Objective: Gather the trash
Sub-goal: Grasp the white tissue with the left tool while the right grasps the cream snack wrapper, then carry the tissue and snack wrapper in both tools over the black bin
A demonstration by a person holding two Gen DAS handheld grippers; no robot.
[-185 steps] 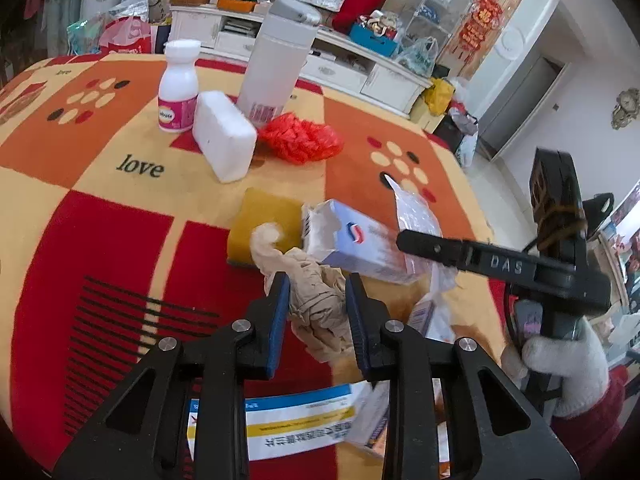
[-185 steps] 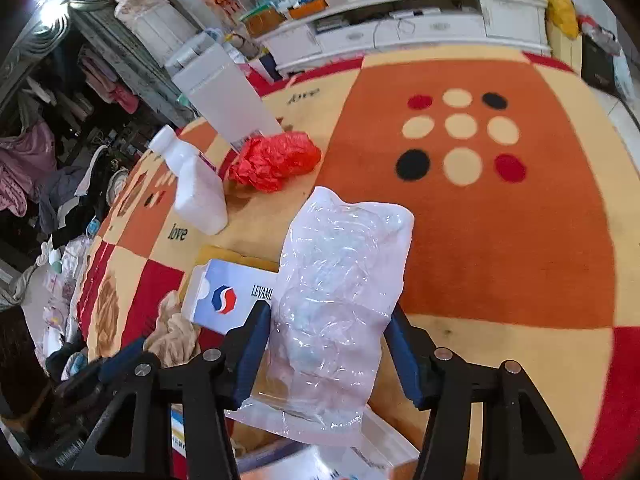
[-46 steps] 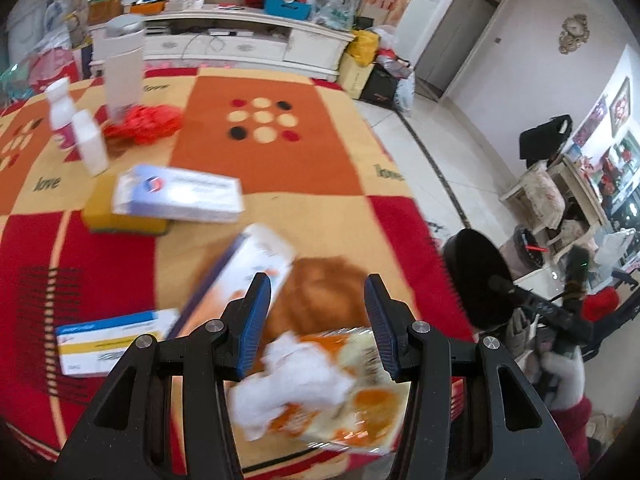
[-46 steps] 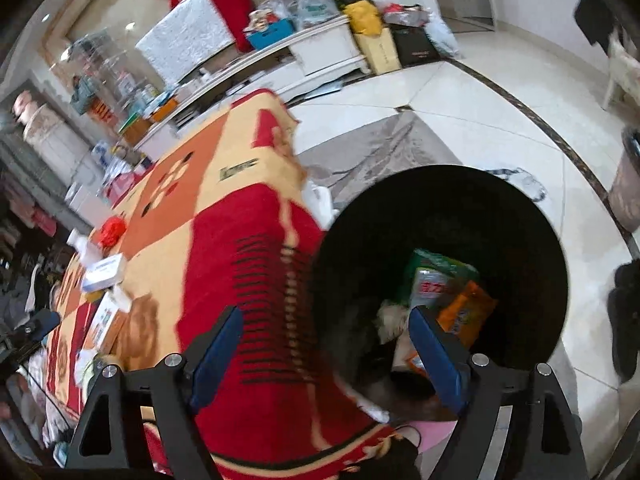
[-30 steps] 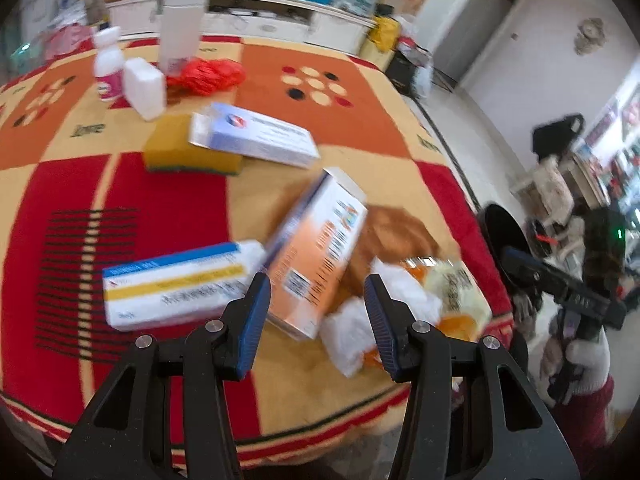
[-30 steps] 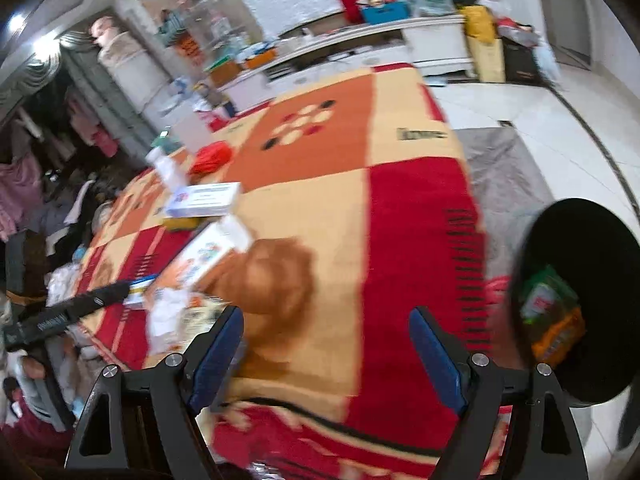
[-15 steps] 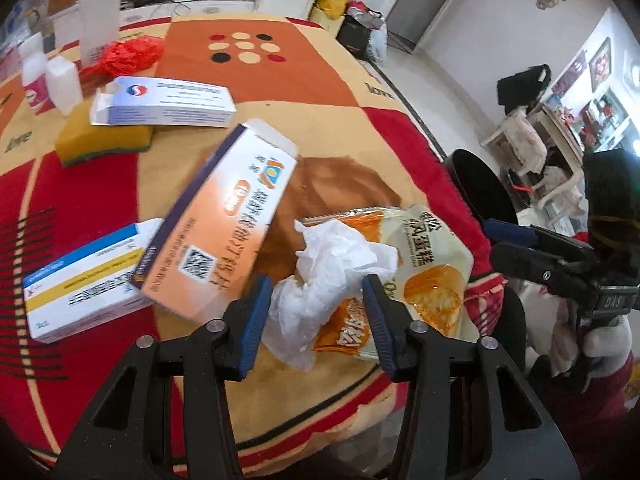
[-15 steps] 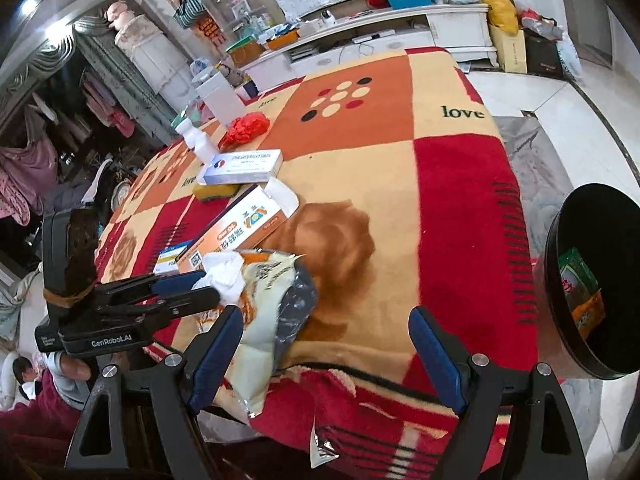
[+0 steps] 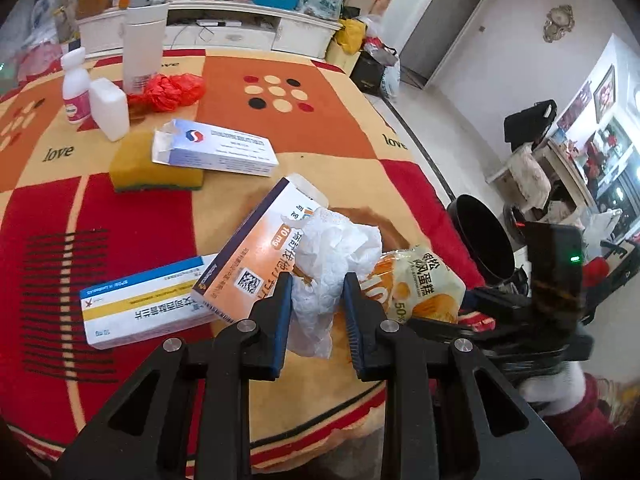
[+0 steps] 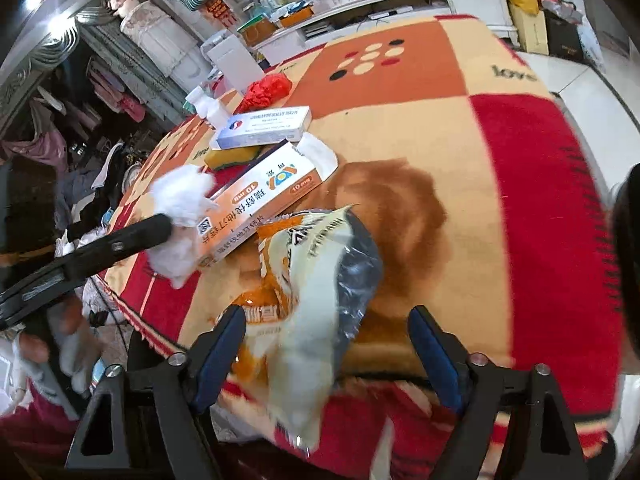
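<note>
My left gripper (image 9: 316, 296) is shut on a crumpled white tissue (image 9: 332, 256) above the table's near edge; it also shows in the right wrist view (image 10: 180, 196). My right gripper (image 10: 326, 344) is open, its fingers on either side of an orange and yellow snack bag (image 10: 312, 276) lying at the table edge; the bag also shows in the left wrist view (image 9: 416, 284). An orange medicine box (image 9: 256, 256), a blue and yellow box (image 9: 144, 300) and a blue and white box (image 9: 216, 148) lie on the red and orange cloth.
A yellow sponge (image 9: 148, 168), two white bottles (image 9: 108, 108), a tall white container (image 9: 142, 44) and a red crumpled bag (image 9: 168, 88) stand at the far side. A black trash bin (image 9: 480, 236) stands on the floor right of the table.
My left gripper has closed on the white tissue and lifted it slightly. My right gripper has moved in from the bin to straddle the snack bag.
</note>
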